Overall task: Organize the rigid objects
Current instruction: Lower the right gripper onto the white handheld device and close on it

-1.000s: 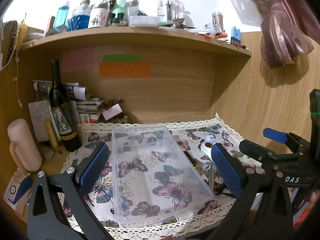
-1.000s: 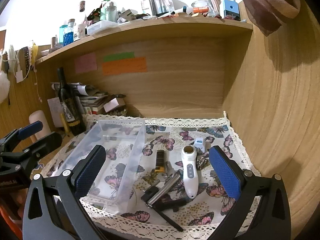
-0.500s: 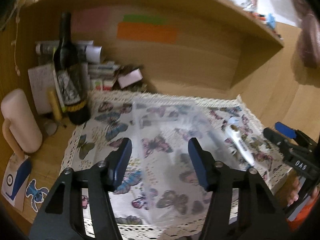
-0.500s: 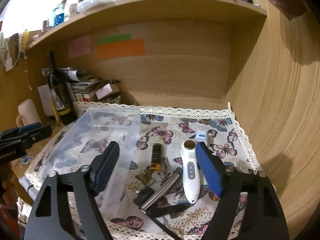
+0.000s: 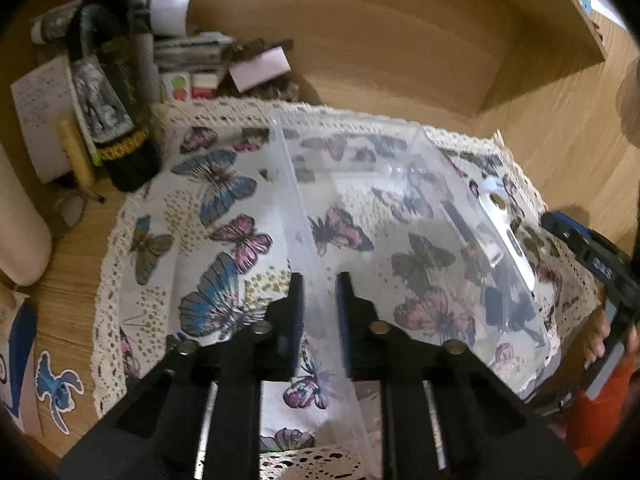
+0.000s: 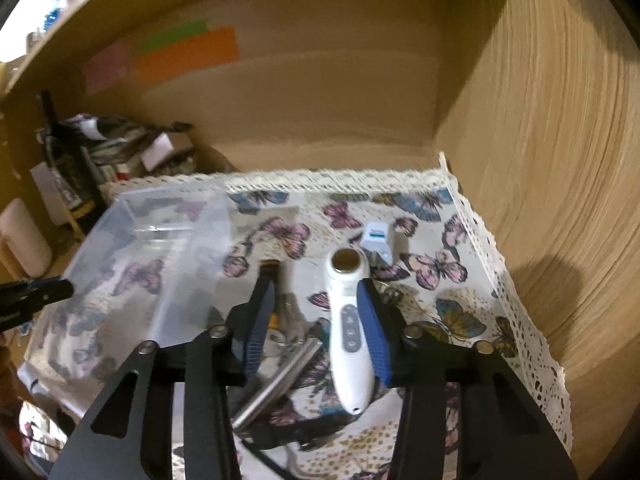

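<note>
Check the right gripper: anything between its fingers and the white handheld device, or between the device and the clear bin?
No visible obstruction: right gripper already straddles white handheld device. Toward clear bin, a metal tube and small items lie low beside it; lifting should clear them.

The light wooden desk [image 5: 72, 280] carries a lace-edged white cloth printed with butterflies [image 5: 192, 208]. Beside the cloth stand a dark glass wine bottle [image 5: 116, 120] and a pale pink cylinder [image 5: 16, 232]; a blue cartoon sticker [image 5: 56, 390] lies flat on the wood.
</note>
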Demonstrator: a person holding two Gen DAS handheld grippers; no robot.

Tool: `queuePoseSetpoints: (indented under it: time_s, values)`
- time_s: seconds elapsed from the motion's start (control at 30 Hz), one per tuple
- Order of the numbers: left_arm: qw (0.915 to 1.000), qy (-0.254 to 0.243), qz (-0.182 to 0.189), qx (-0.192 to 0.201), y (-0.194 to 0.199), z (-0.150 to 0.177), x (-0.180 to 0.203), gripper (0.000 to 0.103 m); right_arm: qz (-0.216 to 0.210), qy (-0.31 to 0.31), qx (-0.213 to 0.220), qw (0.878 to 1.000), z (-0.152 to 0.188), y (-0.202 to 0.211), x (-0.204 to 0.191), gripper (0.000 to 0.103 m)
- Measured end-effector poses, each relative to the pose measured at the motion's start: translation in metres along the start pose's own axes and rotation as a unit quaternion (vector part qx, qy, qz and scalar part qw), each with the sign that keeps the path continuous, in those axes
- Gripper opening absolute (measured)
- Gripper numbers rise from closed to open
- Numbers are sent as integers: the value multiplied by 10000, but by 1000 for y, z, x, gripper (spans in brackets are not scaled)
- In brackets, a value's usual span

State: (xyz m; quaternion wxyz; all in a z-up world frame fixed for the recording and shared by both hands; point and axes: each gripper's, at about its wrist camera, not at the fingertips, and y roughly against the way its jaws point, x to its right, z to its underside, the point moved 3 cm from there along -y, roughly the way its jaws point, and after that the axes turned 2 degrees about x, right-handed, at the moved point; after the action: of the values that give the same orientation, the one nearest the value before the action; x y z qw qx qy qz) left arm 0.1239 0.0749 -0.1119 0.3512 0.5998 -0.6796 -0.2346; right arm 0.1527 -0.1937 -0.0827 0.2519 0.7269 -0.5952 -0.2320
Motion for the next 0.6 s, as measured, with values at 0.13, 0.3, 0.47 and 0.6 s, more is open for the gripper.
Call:
queuePoseSetpoints:
  time_s: [0.13, 0.3, 0.47, 0.6]
  values:
    - [10000, -38, 2, -54, -2, 0, 3, 13, 29, -103, -360, 9993, -1, -23, 12, 32]
    - [10000, -36, 0, -54, -3, 0, 3, 13, -32, -116, -692, 9975, -4, -47, 16, 32]
    - [10000, -53, 14, -33, -3, 0, 3, 13, 11, -18, -1058, 9944, -8, -71, 14, 33]
    - [10000, -42, 38, -40, -3, 0, 2, 13, 187, 144, -1202, 9925, -9, -84, 12, 33]
